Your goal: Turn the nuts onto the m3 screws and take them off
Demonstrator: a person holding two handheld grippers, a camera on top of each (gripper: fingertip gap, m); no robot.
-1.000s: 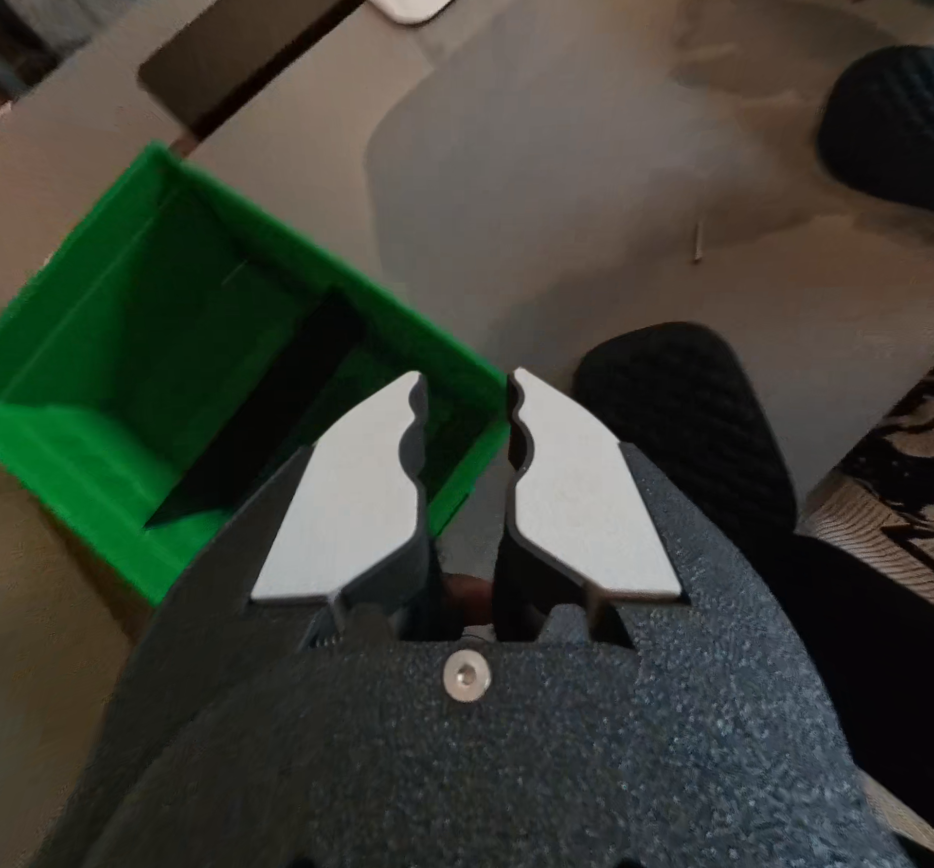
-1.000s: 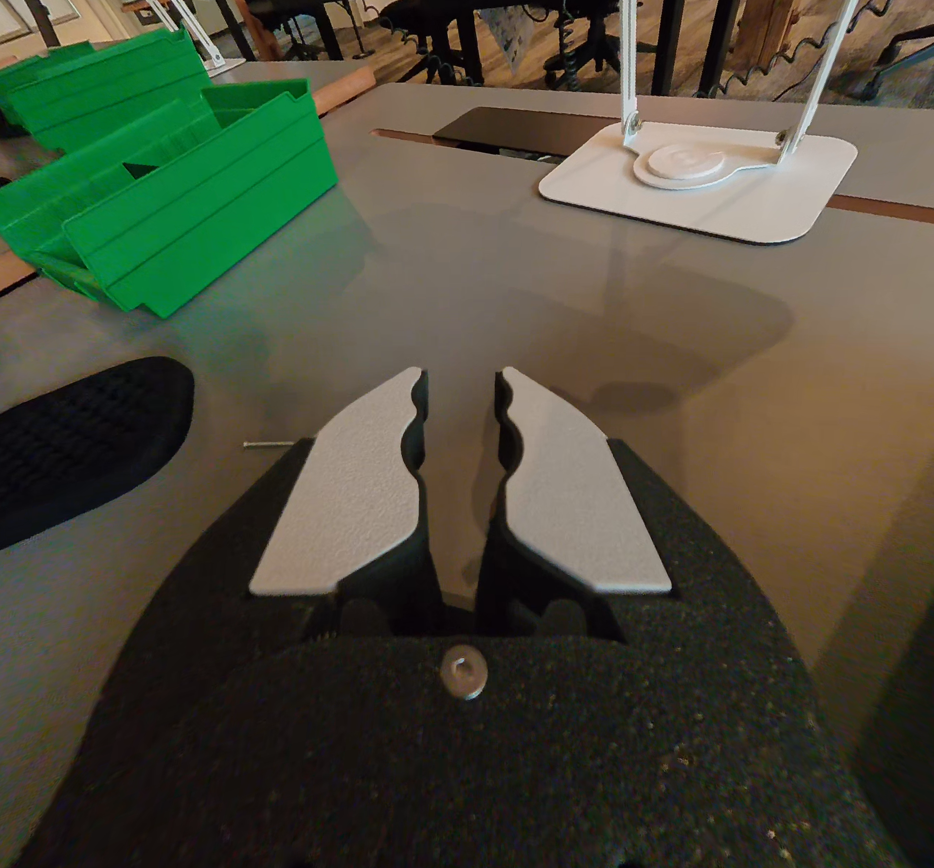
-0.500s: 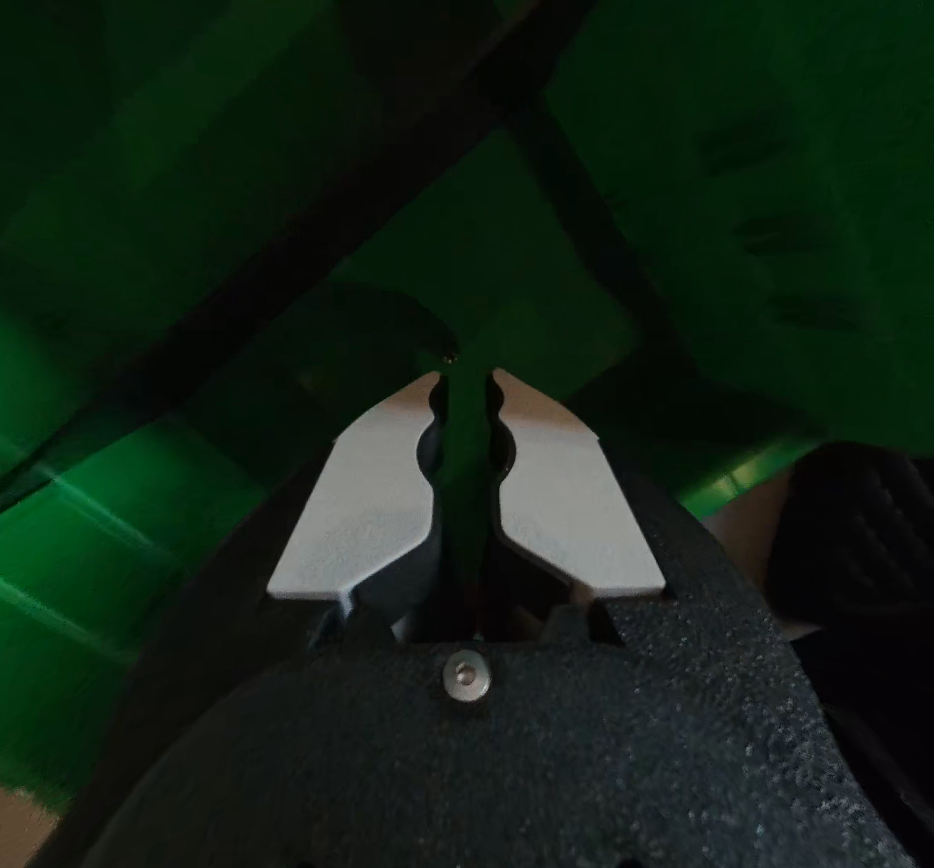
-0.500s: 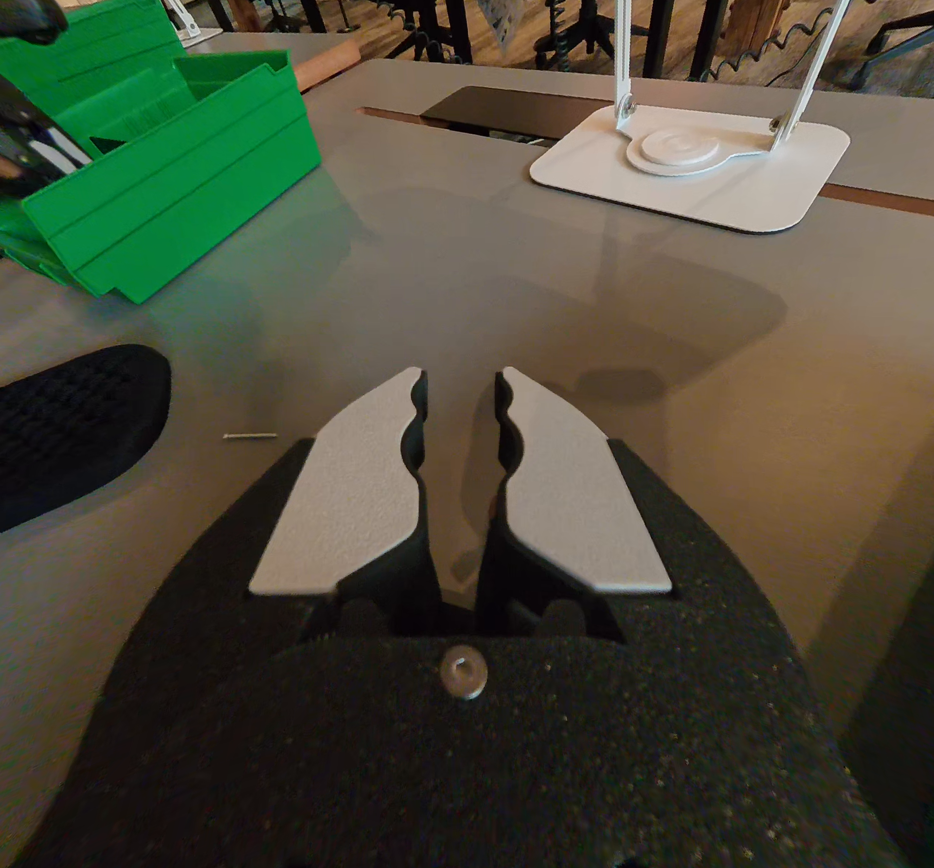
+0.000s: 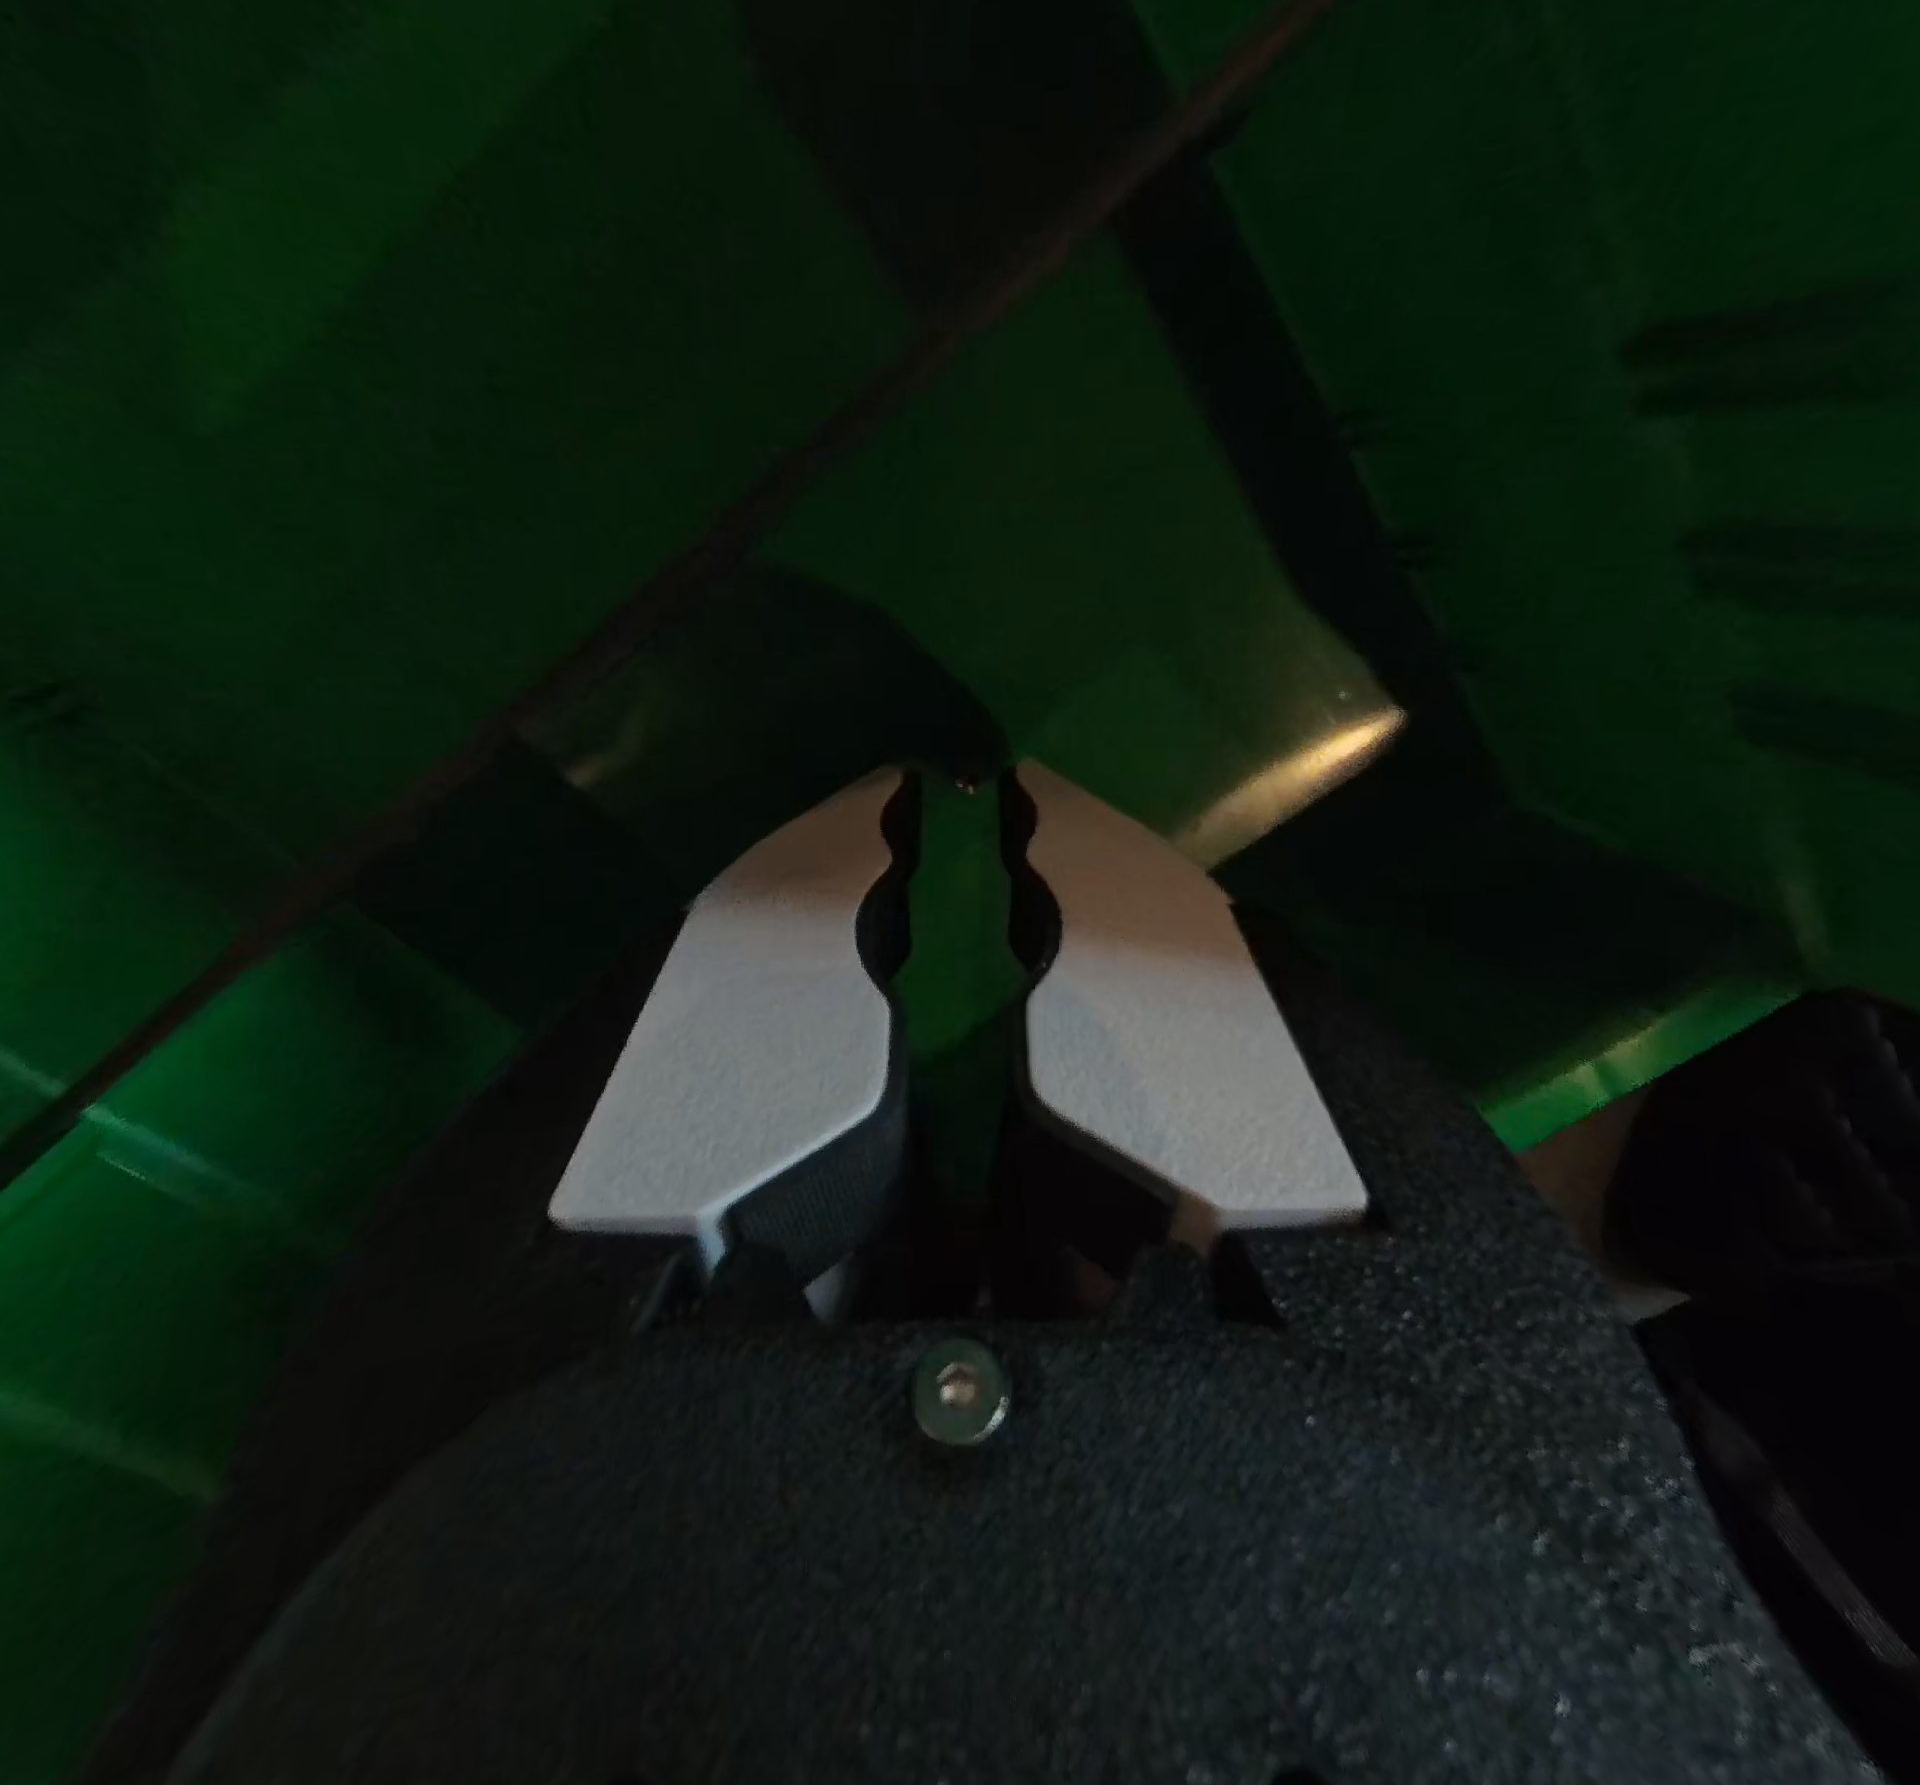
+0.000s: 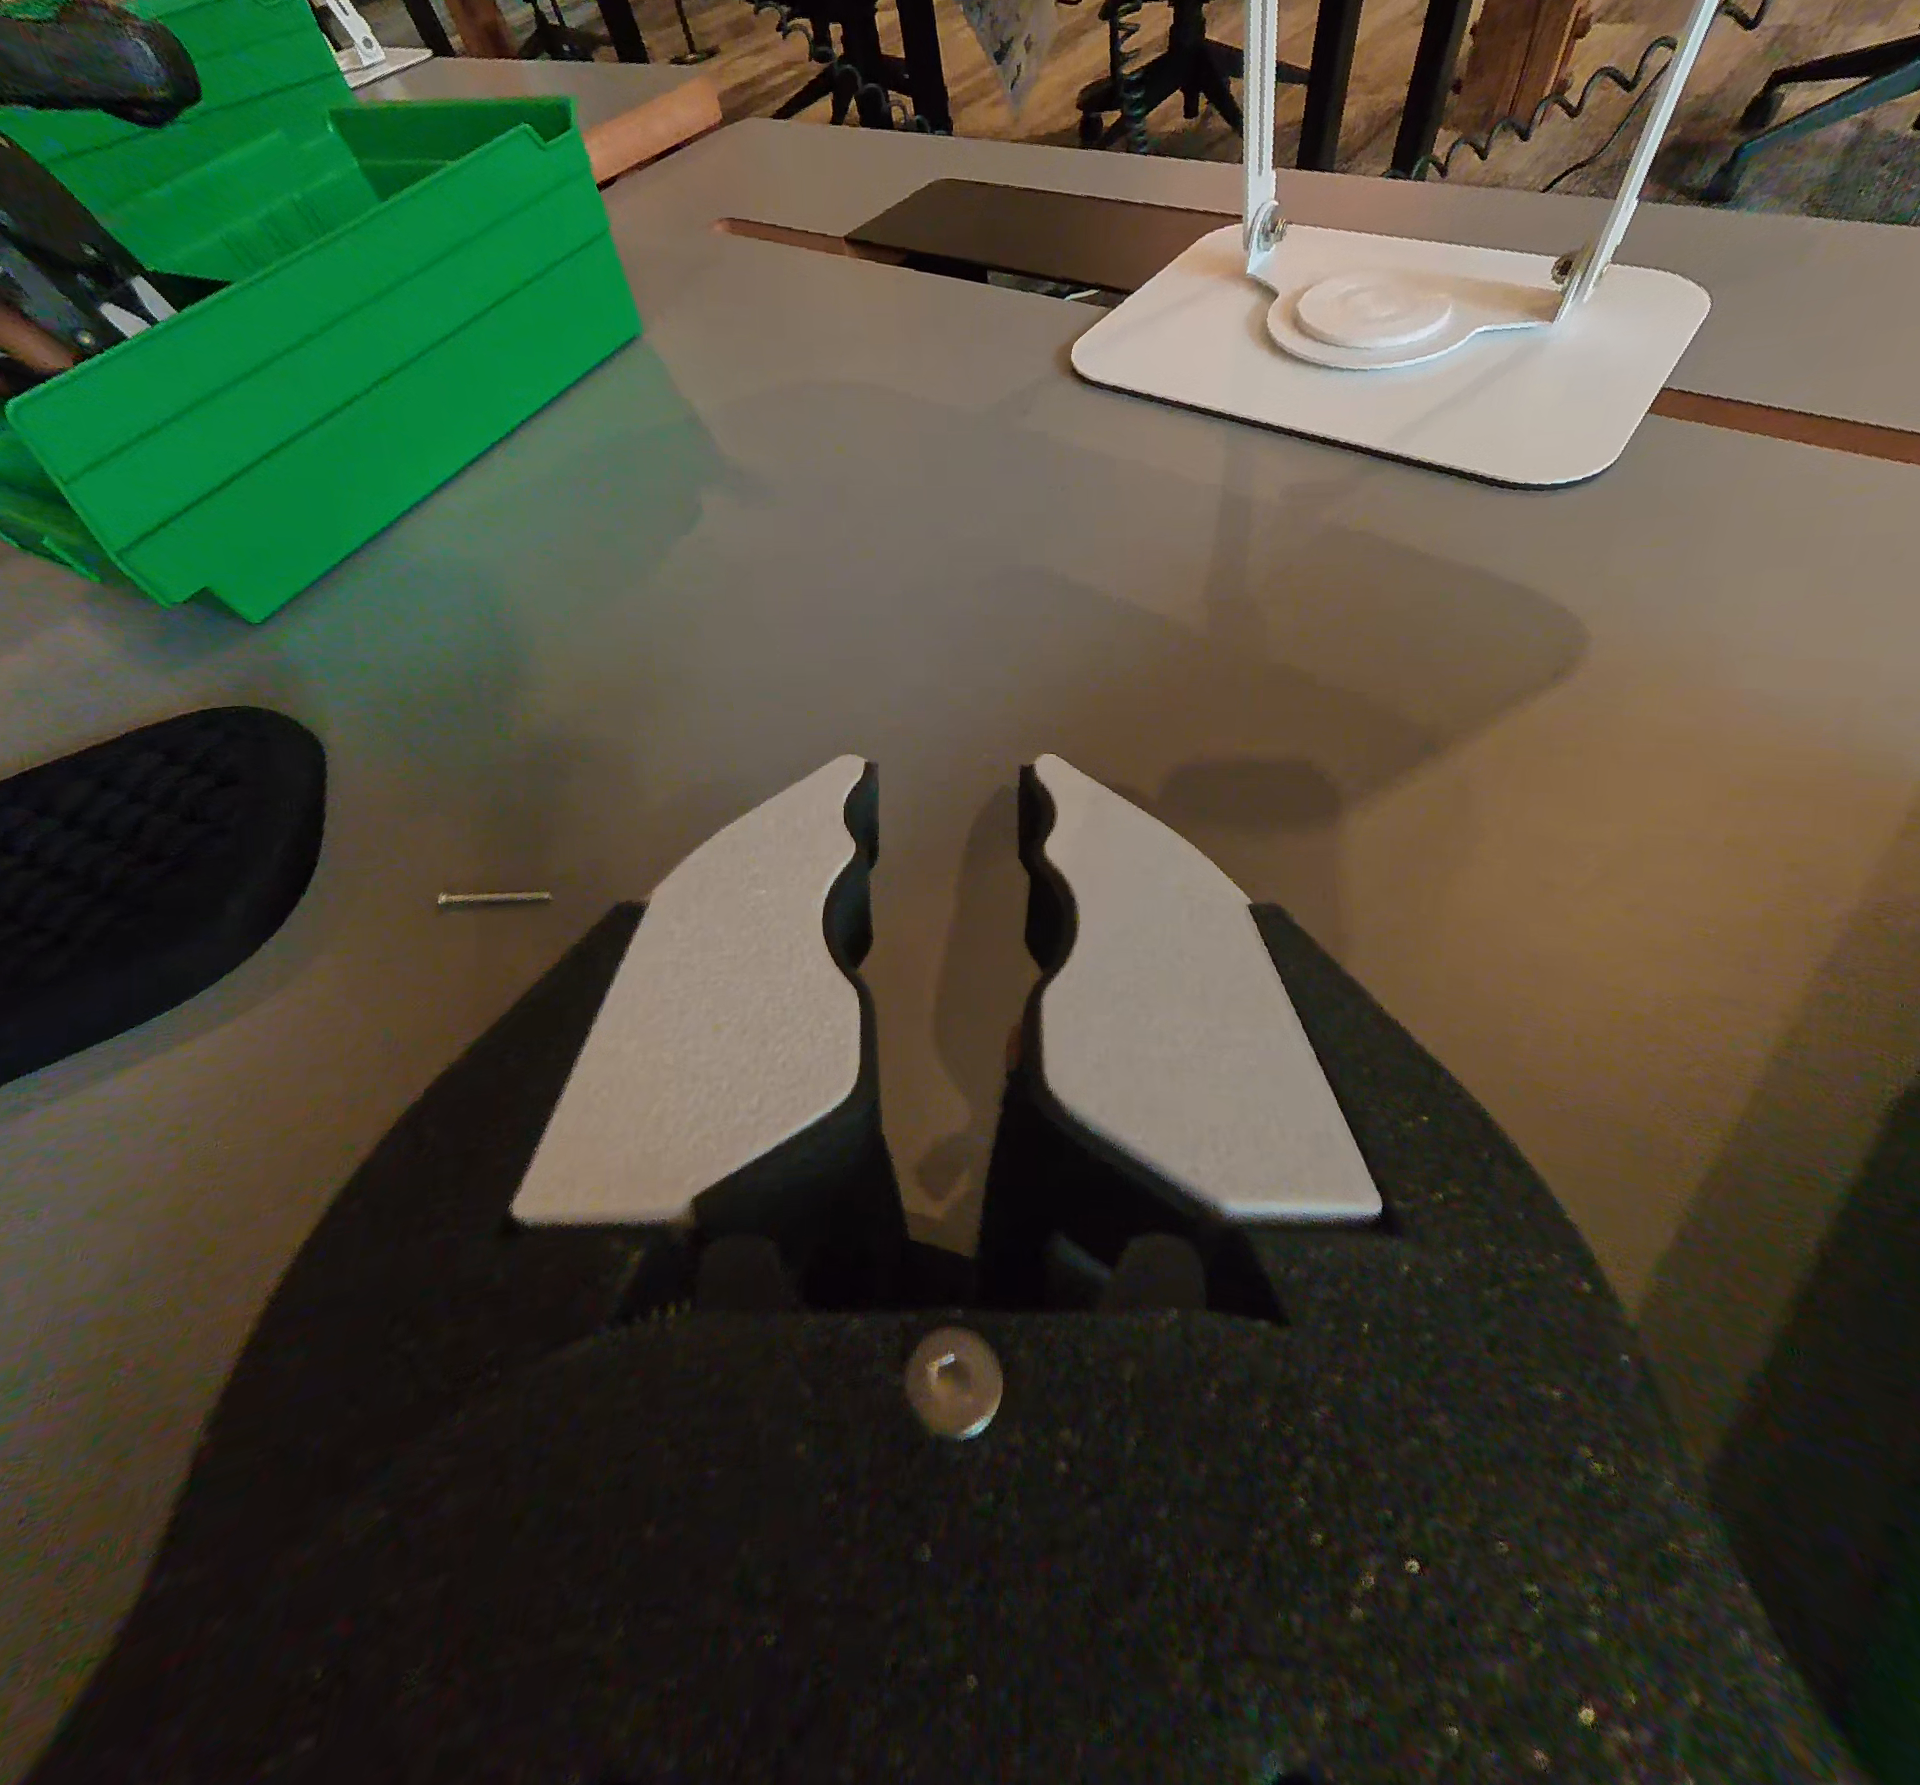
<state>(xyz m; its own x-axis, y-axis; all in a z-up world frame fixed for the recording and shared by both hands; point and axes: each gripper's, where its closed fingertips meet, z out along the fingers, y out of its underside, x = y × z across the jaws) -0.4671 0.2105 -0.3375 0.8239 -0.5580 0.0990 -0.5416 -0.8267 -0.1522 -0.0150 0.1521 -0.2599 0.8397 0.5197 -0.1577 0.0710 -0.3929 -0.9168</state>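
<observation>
The left tongs (image 5: 958, 777) are plunged inside a green bin (image 5: 416, 385), deep in shadow at the centre of the left wrist view. Their tips stand a narrow gap apart, and a tiny glinting speck (image 5: 967, 781), too small to identify, sits right between them; whether the pads press on it I cannot tell. In the right wrist view the right tongs (image 6: 948, 779) hover released above the grey bench (image 6: 1039, 592), nothing between their pads. 1 thin screw (image 6: 494, 898) lies on the bench at centre left, just left of those tongs and near a black pad (image 6: 135, 862). A white stand base (image 6: 1392, 364) rests at upper right.
</observation>
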